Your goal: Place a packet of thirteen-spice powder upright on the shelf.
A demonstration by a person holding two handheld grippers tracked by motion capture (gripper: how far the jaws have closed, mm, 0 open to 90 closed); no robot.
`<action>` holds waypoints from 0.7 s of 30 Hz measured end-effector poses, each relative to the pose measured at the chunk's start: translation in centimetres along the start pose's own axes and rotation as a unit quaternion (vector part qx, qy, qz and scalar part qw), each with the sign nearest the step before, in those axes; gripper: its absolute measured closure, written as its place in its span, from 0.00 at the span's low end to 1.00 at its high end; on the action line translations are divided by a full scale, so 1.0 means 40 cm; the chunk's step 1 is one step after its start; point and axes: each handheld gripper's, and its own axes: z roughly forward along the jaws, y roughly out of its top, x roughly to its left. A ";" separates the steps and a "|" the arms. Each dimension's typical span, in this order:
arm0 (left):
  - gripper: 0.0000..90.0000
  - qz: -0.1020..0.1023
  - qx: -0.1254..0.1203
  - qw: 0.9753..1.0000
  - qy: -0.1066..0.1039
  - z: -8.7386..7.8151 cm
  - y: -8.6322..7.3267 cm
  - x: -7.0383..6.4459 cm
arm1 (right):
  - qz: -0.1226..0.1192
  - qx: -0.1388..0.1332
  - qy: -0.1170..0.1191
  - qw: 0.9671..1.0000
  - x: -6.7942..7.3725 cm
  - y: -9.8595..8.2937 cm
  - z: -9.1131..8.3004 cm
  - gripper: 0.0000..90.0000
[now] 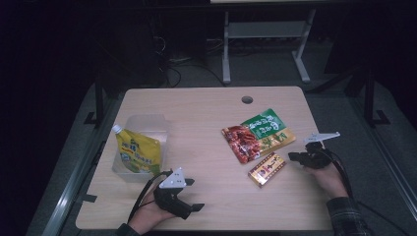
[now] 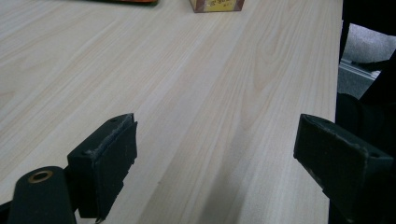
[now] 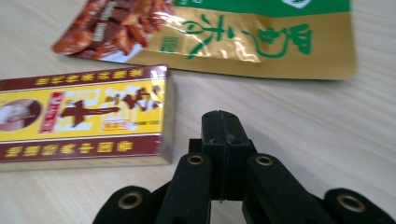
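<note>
Approaching: we judge the right claw [image 1: 294, 157] is lining up on the yellow box [image 1: 266, 168], just beside its end.
Right claw: jaws pressed together, holding nothing.
Left claw [image 2: 215, 154]: jaws wide apart over bare table [image 1: 206, 113], empty.
Yellow box: flat on the table, near the snack packet [image 3: 224, 35], perhaps touching its edge.
Next: we would spread the right jaws first.
Around: yellow pouch [image 1: 139, 151] standing in a clear tub [image 1: 162, 129], well apart.

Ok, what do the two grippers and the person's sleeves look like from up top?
Both grippers, left and right, are black, and each carries a pale grey three-cornered plate and trails a black cable. The right forearm wears a dark plaid sleeve. The left gripper's fingers are blocky black pads.
</note>
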 end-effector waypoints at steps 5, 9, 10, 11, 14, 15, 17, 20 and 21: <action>0.14 0.004 -0.001 1.000 0.000 0.000 0.001 0.002 | -0.015 0.008 0.017 1.000 0.019 0.004 0.008 1.00; 0.14 0.005 -0.001 1.000 0.001 -0.002 0.001 0.002 | -0.023 0.018 0.025 0.999 0.035 0.007 0.013 1.00; 0.14 0.004 -0.001 1.000 0.001 -0.002 0.001 0.002 | -0.024 0.019 0.029 0.999 0.037 0.008 0.015 1.00; 0.14 0.004 -0.001 1.000 0.001 -0.002 0.001 0.002 | -0.027 0.021 0.031 0.999 0.039 0.008 0.016 1.00; 0.14 0.007 -0.001 1.000 0.001 -0.001 0.001 0.003 | -0.031 0.023 0.041 0.998 0.050 0.011 0.022 1.00; 0.14 0.007 -0.001 1.000 0.001 0.000 0.002 0.002 | -0.037 0.026 0.044 0.998 0.055 0.012 0.024 1.00; 0.14 0.009 0.000 1.000 0.002 0.000 0.002 0.003 | -0.041 0.031 0.052 0.997 0.068 0.016 0.028 1.00; 0.14 0.008 -0.001 1.000 0.002 -0.001 0.002 0.002 | -0.054 0.035 0.064 0.996 0.091 0.022 0.033 1.00; 0.14 0.008 -0.001 1.000 0.003 -0.002 0.002 0.003 | -0.061 0.036 0.068 0.995 0.098 0.024 0.036 1.00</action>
